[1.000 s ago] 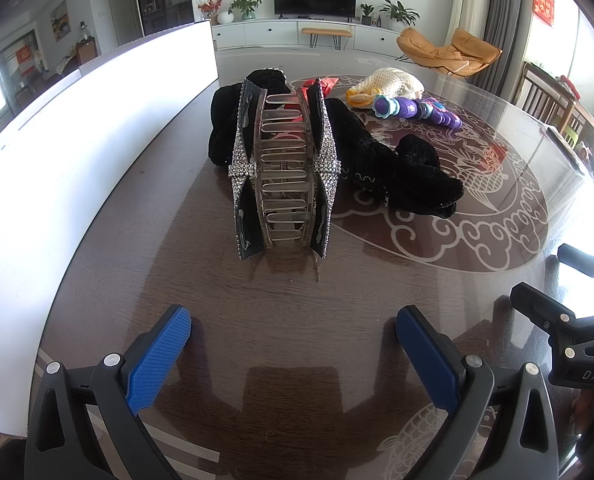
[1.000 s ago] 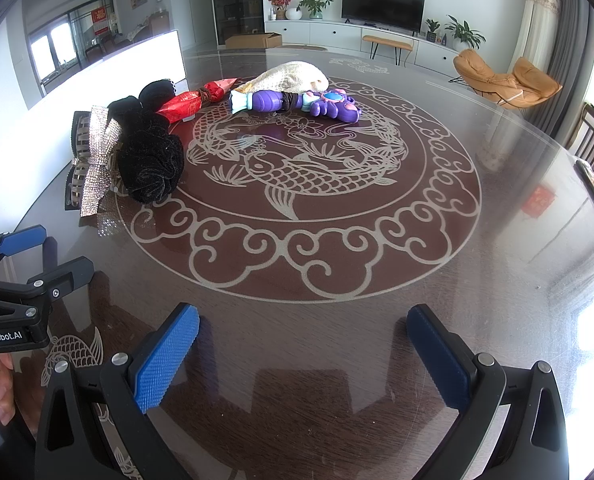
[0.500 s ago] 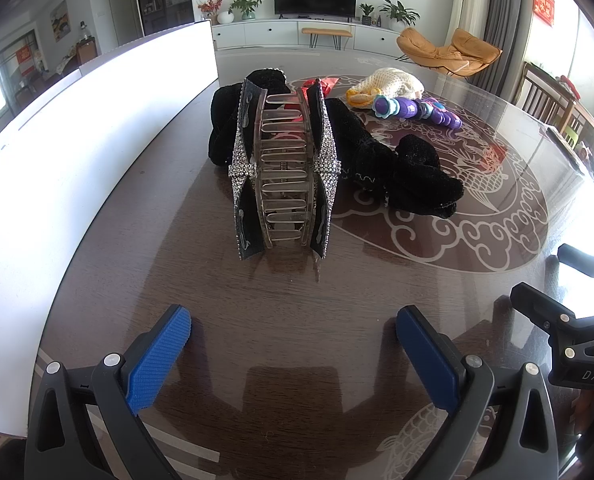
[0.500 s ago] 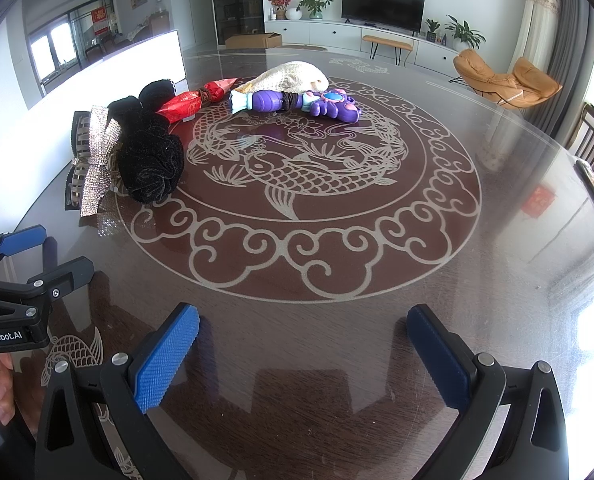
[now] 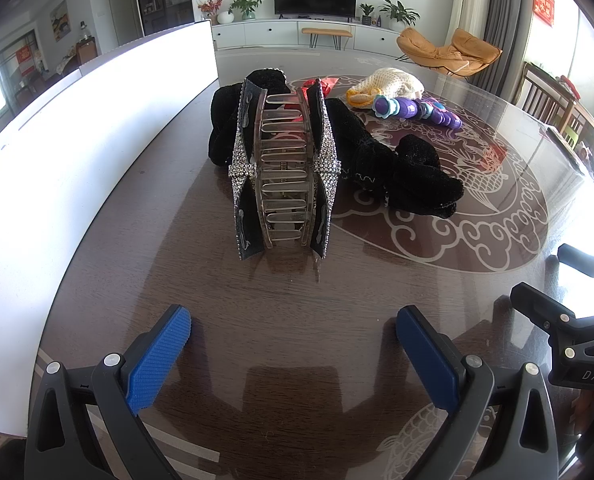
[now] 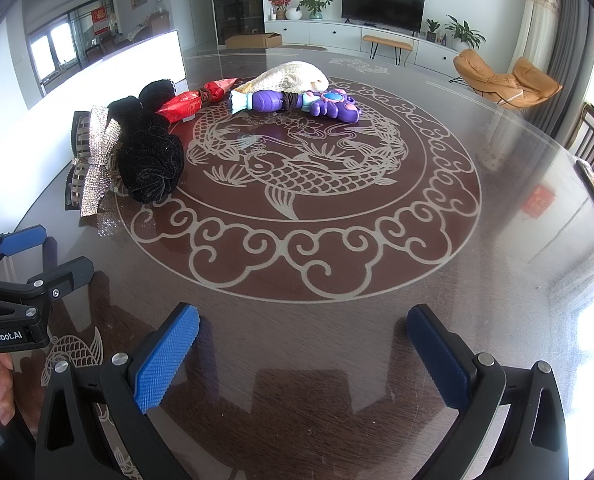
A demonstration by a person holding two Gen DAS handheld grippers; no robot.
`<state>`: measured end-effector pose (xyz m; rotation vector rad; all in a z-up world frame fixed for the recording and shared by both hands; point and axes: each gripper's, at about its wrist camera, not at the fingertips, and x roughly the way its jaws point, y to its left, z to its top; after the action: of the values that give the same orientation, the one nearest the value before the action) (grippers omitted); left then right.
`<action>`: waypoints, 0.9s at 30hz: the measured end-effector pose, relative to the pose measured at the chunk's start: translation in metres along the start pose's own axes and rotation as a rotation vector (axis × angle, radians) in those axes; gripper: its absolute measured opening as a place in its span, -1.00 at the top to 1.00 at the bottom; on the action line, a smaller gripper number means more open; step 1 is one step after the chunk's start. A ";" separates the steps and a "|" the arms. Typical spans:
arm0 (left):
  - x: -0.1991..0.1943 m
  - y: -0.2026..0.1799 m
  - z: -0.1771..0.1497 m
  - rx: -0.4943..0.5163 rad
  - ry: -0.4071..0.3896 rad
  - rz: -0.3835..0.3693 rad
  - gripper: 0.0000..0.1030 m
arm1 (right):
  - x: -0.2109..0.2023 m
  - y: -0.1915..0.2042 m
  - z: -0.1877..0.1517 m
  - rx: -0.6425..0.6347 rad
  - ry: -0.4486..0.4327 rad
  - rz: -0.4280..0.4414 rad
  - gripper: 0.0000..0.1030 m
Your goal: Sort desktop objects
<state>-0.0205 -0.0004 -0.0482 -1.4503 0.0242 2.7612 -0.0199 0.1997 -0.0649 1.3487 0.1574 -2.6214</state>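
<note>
Left gripper [image 5: 293, 334] hangs low over the table [image 5: 257, 320], jaws spread wide, empty. Hair clip [image 5: 283, 168] lies straight ahead, near, leaning against black velvet scrunchies [image 5: 397, 168]. Likely the first pick: go straight in, straddle the clip's narrow middle, avoid snagging velvet. Right gripper [image 6: 303, 344] also spread, empty; purple toy [image 6: 297, 102] well apart.

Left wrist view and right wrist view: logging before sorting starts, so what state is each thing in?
Left claw: open, empty.
Right claw: open, empty.
Hair clip: closed, lying on the table.
Black scrunchie: beside the clip.
Purple toy: lying flat.
Red wrapper: lying flat.
</note>
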 end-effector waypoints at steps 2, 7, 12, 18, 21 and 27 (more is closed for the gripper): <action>0.000 0.000 0.000 0.000 0.000 0.000 -1.00 | 0.000 0.000 0.000 0.000 0.000 0.000 -1.00; 0.000 0.000 0.000 0.000 0.000 0.000 -1.00 | 0.000 0.000 0.000 0.000 0.000 0.000 -1.00; 0.000 0.000 0.000 -0.001 0.002 0.002 -1.00 | 0.000 0.000 0.000 0.000 0.000 0.000 -1.00; 0.001 0.022 -0.001 -0.097 0.014 0.061 -1.00 | 0.000 0.000 0.000 0.000 0.000 0.000 -1.00; 0.000 0.027 -0.003 -0.116 0.015 0.075 -1.00 | 0.000 0.000 0.000 0.000 0.000 0.000 -1.00; 0.002 0.039 -0.004 -0.166 0.011 0.110 -1.00 | 0.000 0.000 0.000 0.000 0.000 0.000 -1.00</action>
<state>-0.0194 -0.0391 -0.0519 -1.5460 -0.1330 2.9052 -0.0197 0.1995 -0.0650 1.3489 0.1571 -2.6216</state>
